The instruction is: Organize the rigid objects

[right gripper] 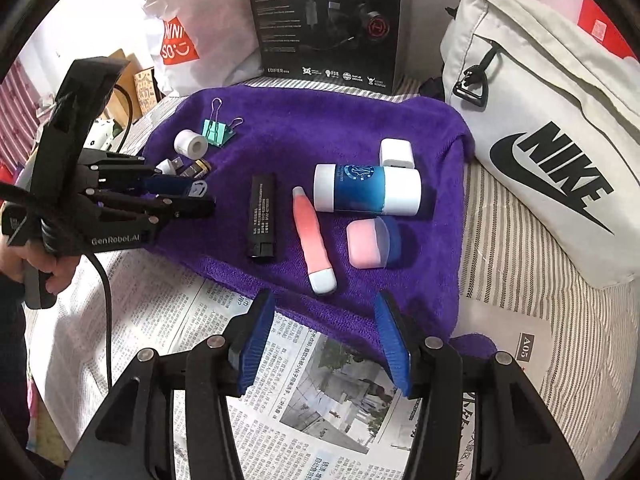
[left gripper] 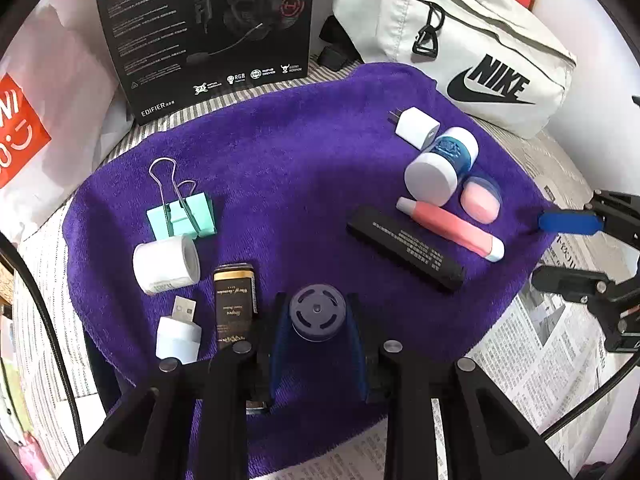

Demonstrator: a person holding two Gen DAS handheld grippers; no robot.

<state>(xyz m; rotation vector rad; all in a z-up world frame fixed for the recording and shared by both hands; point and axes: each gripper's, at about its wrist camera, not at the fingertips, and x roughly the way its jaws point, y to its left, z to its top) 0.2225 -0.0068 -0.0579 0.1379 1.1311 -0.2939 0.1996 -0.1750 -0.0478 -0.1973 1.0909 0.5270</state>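
Note:
My left gripper point(left gripper: 316, 322) is shut on a small round grey-blue disc point(left gripper: 317, 315), low over the near left of the purple towel point(left gripper: 288, 168). Beside it lie a gold-and-black box point(left gripper: 234, 300), a white USB adapter point(left gripper: 178, 334), a white tape roll point(left gripper: 166, 264) and a green binder clip point(left gripper: 182, 218). To the right are a black bar point(right gripper: 262, 216), a pink tube point(right gripper: 314, 238), a pink-and-blue case point(right gripper: 370, 242), a blue-and-white bottle point(right gripper: 366, 194) and a white charger point(right gripper: 396, 154). My right gripper point(right gripper: 324, 320) stands open over newspaper at the towel's near edge, with nothing between its fingers.
A black headset box point(left gripper: 204, 28) stands behind the towel, with a white waist bag point(right gripper: 548, 152) at the right and a white shopping bag point(right gripper: 192, 40) at the left. Newspaper point(right gripper: 312, 408) covers the striped surface in front. A hand point(right gripper: 60, 276) holds the left gripper's handle.

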